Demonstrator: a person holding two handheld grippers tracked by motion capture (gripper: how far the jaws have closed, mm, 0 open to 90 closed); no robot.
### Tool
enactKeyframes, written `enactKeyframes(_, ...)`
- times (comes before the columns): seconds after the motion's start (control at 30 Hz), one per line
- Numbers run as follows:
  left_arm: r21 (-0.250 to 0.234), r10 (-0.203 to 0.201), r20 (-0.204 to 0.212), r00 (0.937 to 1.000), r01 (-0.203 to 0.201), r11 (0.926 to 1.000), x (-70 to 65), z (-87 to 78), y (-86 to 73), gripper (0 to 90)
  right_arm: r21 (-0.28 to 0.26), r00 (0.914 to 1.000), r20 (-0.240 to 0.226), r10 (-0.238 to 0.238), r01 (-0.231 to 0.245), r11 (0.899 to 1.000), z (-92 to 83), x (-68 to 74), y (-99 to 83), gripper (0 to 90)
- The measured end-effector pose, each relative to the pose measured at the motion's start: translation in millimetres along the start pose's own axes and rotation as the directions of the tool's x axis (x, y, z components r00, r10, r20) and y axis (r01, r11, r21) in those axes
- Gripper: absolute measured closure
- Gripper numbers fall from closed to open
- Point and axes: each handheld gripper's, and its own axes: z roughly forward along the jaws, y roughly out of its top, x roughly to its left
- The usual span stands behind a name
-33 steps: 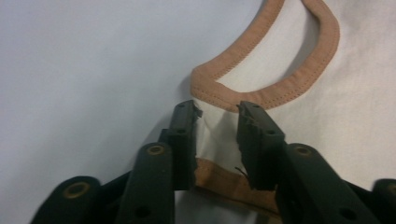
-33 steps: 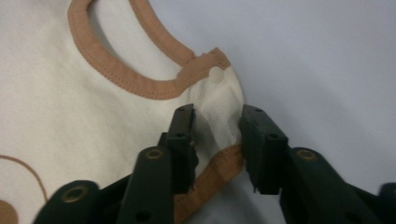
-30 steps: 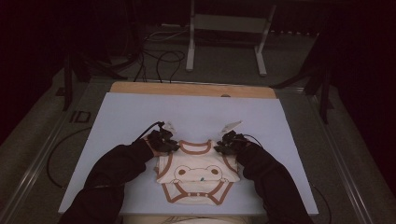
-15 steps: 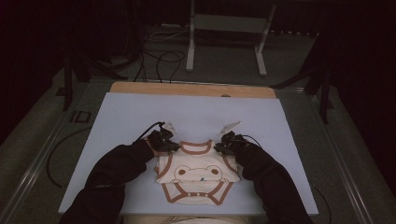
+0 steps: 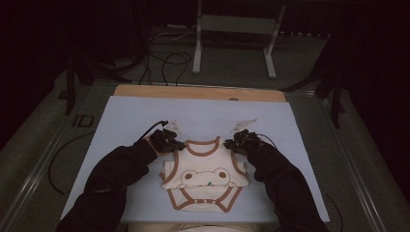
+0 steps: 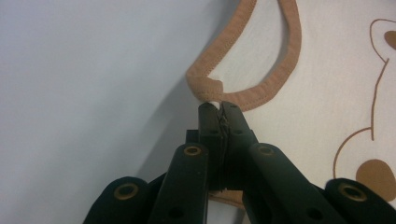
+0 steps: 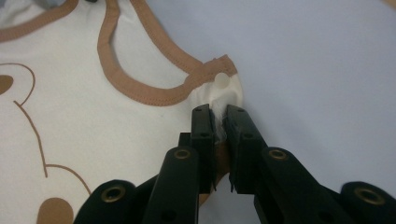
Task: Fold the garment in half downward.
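A cream baby bodysuit point(image 5: 205, 176) with brown trim and a bear print lies flat on the pale blue table cover point(image 5: 203, 116), neck toward the far side. My left gripper point(image 5: 178, 144) is at its left shoulder. In the left gripper view the gripper point(image 6: 219, 106) is shut on the bunched brown trim of the bodysuit point(image 6: 327, 70). My right gripper point(image 5: 231, 144) is at the right shoulder. Its jaws have just been closing, and the gripper point(image 7: 219, 112) pinches the cream cloth beside a snap on the bodysuit point(image 7: 93, 116).
A wooden strip point(image 5: 198, 92) borders the table's far edge. Beyond it stand the legs of a metal stand point(image 5: 232, 48), and cables point(image 5: 164, 63) lie on the dark floor. Bare cover spreads to the left, right and far side of the bodysuit.
Both grippers stay at the bodysuit's shoulders. The right one has risen slightly with the cloth in it.
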Motion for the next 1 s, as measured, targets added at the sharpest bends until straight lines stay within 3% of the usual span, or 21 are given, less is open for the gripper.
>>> enactKeyframes(0.3,-0.027,0.006,-0.023,0.9997,-0.007,0.9996,6.0,-13.5,11.6,89.7,-0.022,0.9996,0.029,-0.005,0.006,1.000,-7.9,-5.3,12.5,82.5)
enactKeyframes(0.77,-0.062,0.017,-0.037,0.9992,-0.019,0.9979,10.3,-24.7,24.5,89.7,-0.060,0.9986,0.040,0.035,-0.033,0.998,-15.9,-12.4,19.6,82.5)
enactKeyframes(1.0,-0.073,0.024,-0.047,0.9986,-0.027,0.9969,10.1,-29.8,30.5,89.7,-0.071,0.9982,0.050,0.034,-0.030,0.997,-19.1,-14.7,23.6,82.5)
